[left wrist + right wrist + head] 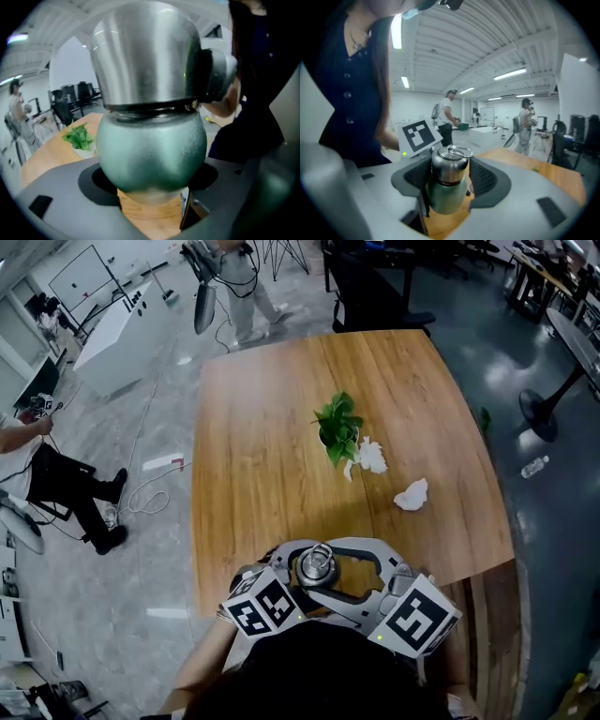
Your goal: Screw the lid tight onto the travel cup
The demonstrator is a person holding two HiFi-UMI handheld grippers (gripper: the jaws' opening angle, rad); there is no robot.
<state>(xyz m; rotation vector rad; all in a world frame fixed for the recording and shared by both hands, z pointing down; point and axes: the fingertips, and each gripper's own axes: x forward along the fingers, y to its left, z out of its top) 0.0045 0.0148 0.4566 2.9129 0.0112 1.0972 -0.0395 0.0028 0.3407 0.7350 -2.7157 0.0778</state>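
Snugly, left claw round travel cup, right claw clamping lid

An open-plan lab-like office, shown by strip lights on a ribbed ceiling, a polished floor with trailing cables, and office chairs.

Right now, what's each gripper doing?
Left tongs: closed on the travel cup.
Right tongs: closed around the lid.

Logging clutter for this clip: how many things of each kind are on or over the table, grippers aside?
travel cup: 1
lid: 1
plant: 1
crumpled white paper: 2
Total: 5
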